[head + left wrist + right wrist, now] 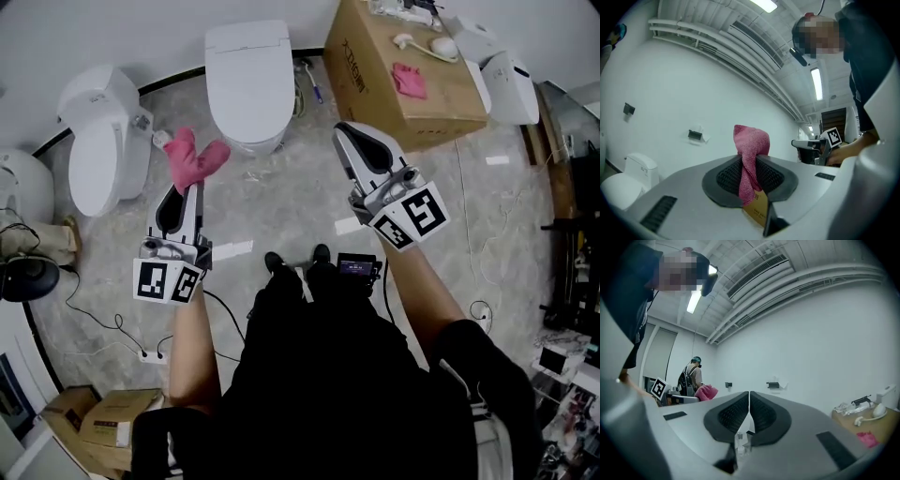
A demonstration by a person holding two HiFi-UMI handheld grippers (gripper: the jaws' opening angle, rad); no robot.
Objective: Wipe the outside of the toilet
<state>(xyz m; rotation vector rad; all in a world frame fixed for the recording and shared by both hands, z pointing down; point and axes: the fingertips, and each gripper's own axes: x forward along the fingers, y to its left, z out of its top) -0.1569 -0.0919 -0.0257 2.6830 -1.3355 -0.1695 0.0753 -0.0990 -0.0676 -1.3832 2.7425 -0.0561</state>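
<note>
The floor is grey marbled tile, running back to a plain white wall under a ceiling with long ducts and strip lights. Against that wall stands a white toilet with its lid down, straight ahead of the person. A second toilet sits off to its left, angled. To the right is a big cardboard box with a pink rag lying on top. Thin cables trail over the tile near the person's feet.

The left gripper is clamped on a pink cloth, which bunches up above the tips, held in the air short of the toilet and not touching it. The right gripper is raised beside it, jaws pressed together with nothing between them.
</note>
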